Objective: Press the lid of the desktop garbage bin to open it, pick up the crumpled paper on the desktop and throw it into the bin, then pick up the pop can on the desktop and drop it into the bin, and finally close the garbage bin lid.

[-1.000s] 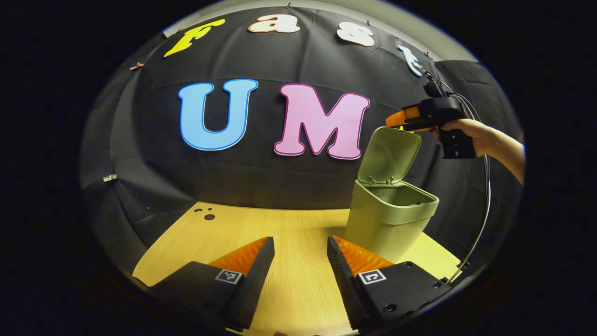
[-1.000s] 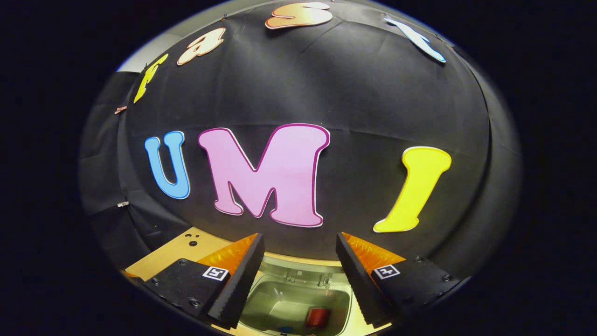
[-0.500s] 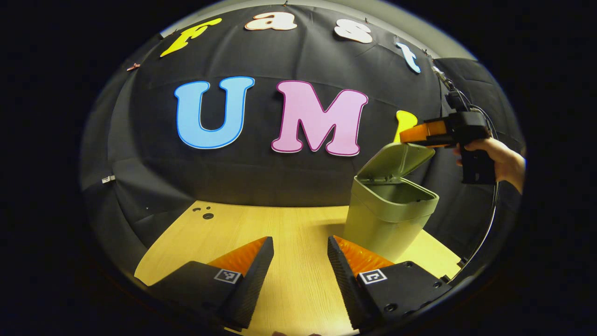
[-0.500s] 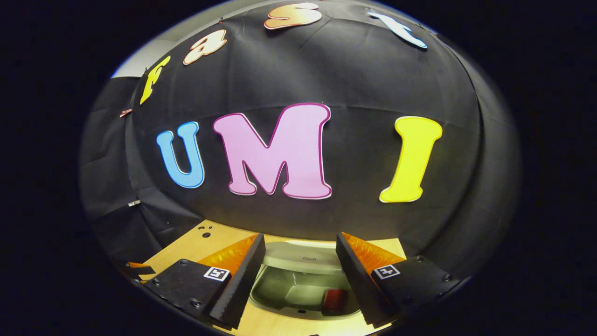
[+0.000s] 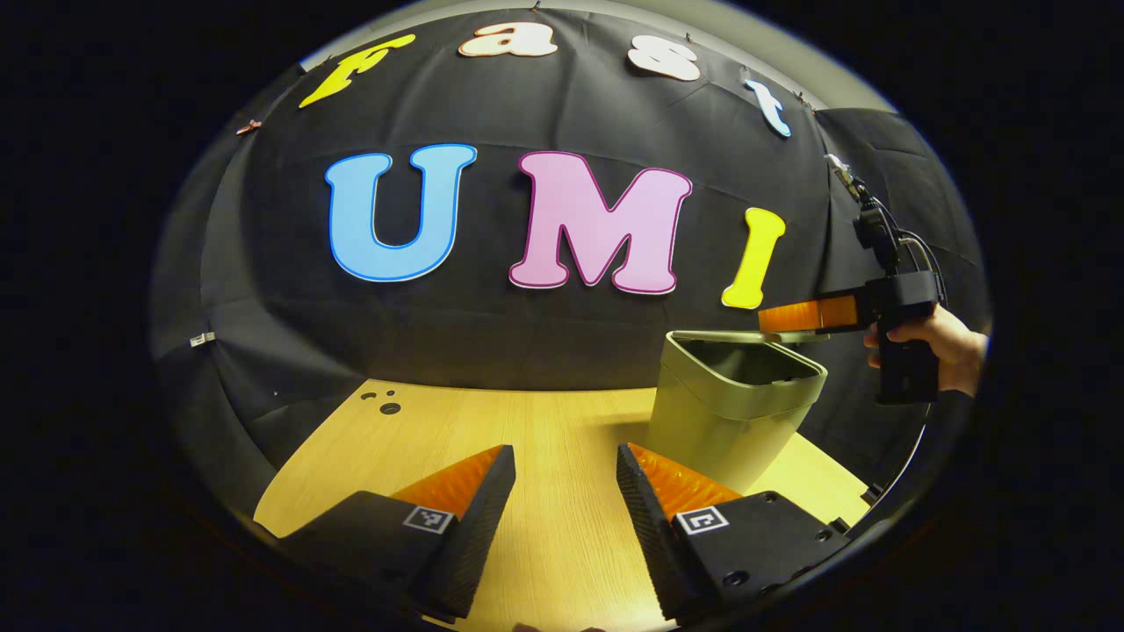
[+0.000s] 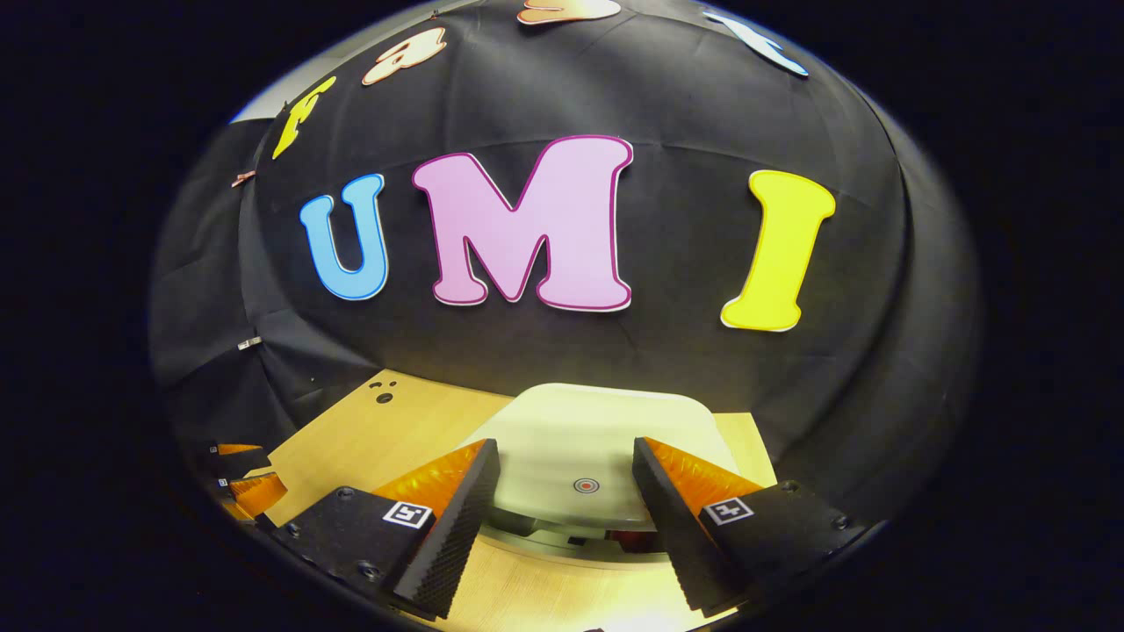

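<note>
The green garbage bin (image 5: 729, 412) stands on the wooden desk at the right of the left gripper view. Its lid (image 6: 588, 439) is tilted almost flat over the rim, with a narrow gap left at the front. Through that gap a bit of the red pop can (image 6: 628, 539) shows inside. My right gripper (image 5: 780, 317) lies across the top of the lid, held by a hand (image 5: 935, 347); in its own view the right gripper (image 6: 564, 491) is open, its fingers either side of the lid. My left gripper (image 5: 562, 496) hovers open over the desk, left of the bin.
The wooden desk (image 5: 509, 430) stretches left of the bin, with small holes (image 5: 386, 405) near its far left corner. Black cloth walls close the back and sides. The left gripper (image 6: 241, 474) appears low at the left edge of the right gripper view.
The right gripper has come down and pushed the lid from upright to nearly flat on the bin. The left gripper has stayed where it was.
</note>
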`<state>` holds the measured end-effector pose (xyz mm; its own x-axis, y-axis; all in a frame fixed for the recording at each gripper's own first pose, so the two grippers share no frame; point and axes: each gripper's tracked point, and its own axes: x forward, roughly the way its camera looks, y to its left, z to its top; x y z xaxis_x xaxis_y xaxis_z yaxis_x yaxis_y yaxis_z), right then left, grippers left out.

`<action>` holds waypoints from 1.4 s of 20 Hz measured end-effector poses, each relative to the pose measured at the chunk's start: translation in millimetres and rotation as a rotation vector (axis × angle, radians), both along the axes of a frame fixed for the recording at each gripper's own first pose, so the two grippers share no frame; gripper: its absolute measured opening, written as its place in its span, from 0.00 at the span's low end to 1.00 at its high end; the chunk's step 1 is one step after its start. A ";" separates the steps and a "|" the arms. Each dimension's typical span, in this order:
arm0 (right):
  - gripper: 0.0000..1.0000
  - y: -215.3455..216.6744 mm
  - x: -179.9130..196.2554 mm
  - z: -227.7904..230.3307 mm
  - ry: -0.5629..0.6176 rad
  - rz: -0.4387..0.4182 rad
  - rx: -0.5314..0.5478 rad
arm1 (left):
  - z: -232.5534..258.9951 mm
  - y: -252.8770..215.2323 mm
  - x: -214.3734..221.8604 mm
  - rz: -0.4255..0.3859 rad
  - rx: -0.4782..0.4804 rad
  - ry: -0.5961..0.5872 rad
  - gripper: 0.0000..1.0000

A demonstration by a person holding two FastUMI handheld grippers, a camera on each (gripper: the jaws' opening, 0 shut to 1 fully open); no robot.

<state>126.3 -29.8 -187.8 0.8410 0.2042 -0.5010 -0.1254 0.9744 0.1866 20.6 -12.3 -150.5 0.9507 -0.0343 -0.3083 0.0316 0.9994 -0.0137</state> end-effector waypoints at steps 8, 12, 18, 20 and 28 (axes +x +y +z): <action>0.96 3.3 -11.7 -26.7 0.047 0.005 0.005 | -2.9 1.1 0.0 -0.002 0.003 0.013 0.77; 0.96 4.2 -16.6 -31.7 0.047 0.008 -0.007 | -3.3 0.7 0.8 -0.006 0.002 0.016 0.77; 0.98 4.3 -17.8 -37.5 0.047 0.002 0.014 | -4.5 -0.5 -0.2 -0.008 0.005 0.021 0.77; 0.98 5.1 -20.7 -38.6 0.044 0.010 0.005 | -5.3 -0.7 -0.6 -0.006 0.005 0.023 0.77; 0.96 3.3 -23.6 -27.3 0.007 0.000 0.031 | -0.3 -5.5 0.1 -0.020 0.013 0.013 0.77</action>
